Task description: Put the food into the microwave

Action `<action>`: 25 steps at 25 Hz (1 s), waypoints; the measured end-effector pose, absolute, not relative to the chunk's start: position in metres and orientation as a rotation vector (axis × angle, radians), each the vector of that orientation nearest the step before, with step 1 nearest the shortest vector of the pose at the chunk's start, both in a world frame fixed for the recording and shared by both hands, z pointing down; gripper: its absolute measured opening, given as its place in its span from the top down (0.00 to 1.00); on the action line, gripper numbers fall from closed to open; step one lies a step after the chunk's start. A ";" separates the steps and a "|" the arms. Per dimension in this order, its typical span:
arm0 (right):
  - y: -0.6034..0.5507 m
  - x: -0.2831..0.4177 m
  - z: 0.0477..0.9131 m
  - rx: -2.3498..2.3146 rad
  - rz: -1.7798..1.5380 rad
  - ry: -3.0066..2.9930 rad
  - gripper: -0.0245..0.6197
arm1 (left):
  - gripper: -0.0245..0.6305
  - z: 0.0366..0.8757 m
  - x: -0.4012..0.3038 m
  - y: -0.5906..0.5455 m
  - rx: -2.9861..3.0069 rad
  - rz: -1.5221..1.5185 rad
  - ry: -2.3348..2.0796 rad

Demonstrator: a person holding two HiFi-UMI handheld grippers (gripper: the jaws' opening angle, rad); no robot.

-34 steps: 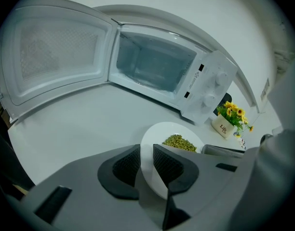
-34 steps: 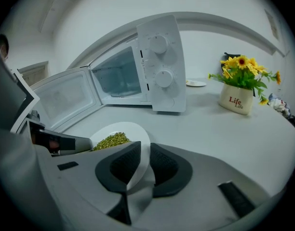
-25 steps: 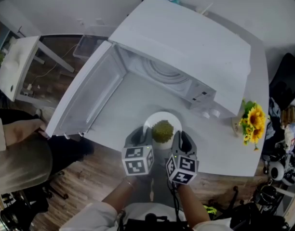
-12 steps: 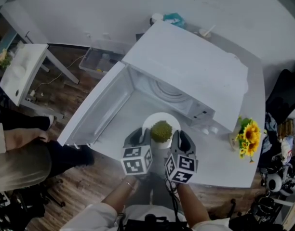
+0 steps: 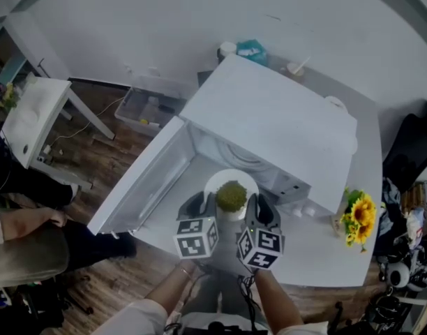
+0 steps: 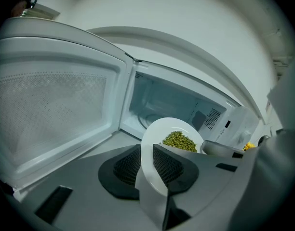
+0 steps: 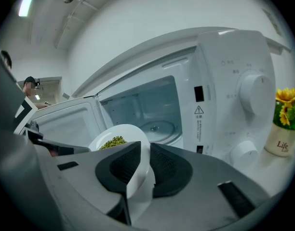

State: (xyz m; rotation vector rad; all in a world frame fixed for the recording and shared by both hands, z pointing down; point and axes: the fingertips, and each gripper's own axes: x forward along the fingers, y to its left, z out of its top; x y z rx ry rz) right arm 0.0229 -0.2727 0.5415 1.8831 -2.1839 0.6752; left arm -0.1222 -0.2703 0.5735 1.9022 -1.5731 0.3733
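sunflowers [image 5: 358, 215]: on table [image 5: 318, 251] | clear bin [image 5: 149, 107]: on floor [image 5: 123, 285]

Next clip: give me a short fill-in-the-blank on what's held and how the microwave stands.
The left gripper and right gripper each clamp the rim of one white ____.
The food on it is ____ in colour.
The door of the microwave stands ____.
In the head view, the sunflowers stand to the microwave's ____.
Missing: plate; green; open; right.
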 end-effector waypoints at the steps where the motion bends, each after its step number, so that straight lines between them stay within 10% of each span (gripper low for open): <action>1: -0.280 0.022 0.539 1.896 0.665 -2.189 0.86 | 0.83 0.572 -0.123 -0.277 1.913 0.373 -1.575; 25: -0.387 0.036 0.555 2.161 0.493 -2.098 0.86 | 0.83 0.581 -0.106 -0.415 2.101 0.244 -1.524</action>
